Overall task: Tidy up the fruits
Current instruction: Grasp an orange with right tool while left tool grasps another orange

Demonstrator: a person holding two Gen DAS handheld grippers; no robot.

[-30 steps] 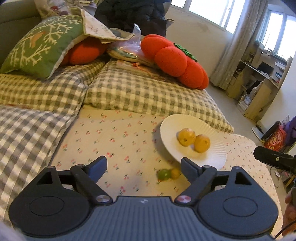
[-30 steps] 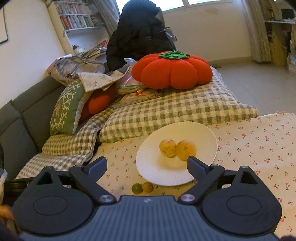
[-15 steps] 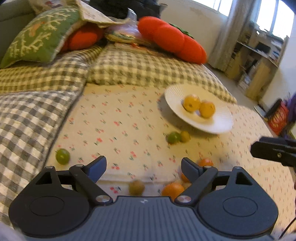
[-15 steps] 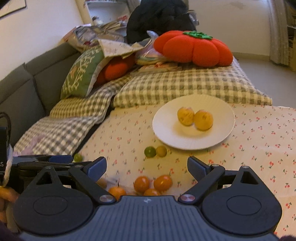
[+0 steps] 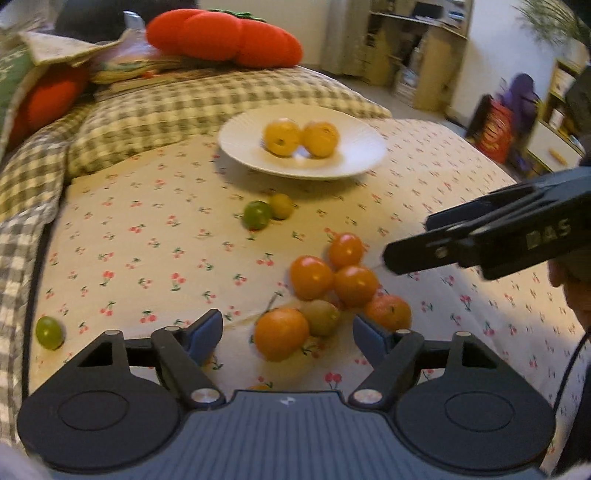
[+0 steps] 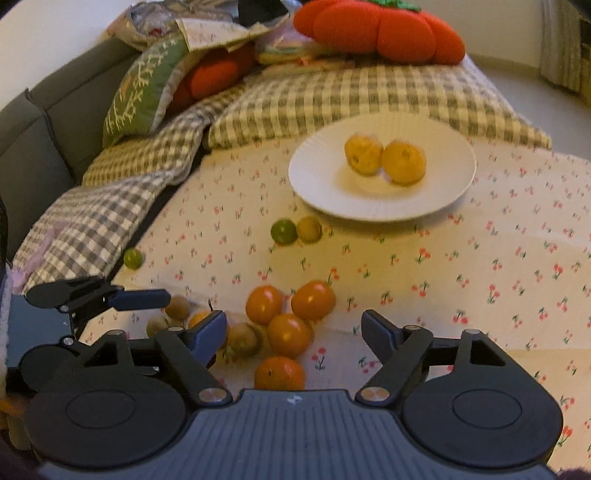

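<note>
Hovering low and tilted down over the cherry-print cloth [image 5: 155,236], both tools are aimed at the same heap of orange fruits [image 5: 314,277] — that heap is my landmark for everything below. The left gripper [image 5: 288,332] has its jaws spread, though they've just been closing in a bit; one orange fruit [image 5: 281,334] and a brownish one [image 5: 320,317] sit in the gap, but the pads aren't touching either as far as I can see. The right gripper [image 6: 293,328] is the same story: jaws parted, just narrowed some, hanging over the near side of the heap with nothing pinched. From the left wrist view its fingers come in from the right of the heap, a bit of hand [image 5: 570,291] behind them.

Left of the heap, a lone green fruit [image 5: 48,332] lies close to the cloth's edge, right by the checked cushions [image 5: 207,107]. Just beyond the heap there's a green and yellowish pair [image 5: 266,212] touching each other, with bare cloth all around them. Farther past that pair sits the white plate [image 5: 354,162], two yellow fruits [image 5: 300,137] side by side on it. Behind the plate — the cushions, then a big red pumpkin-shaped pillow [image 5: 229,35]. Right of the heap the cloth is open out to its edge.
</note>
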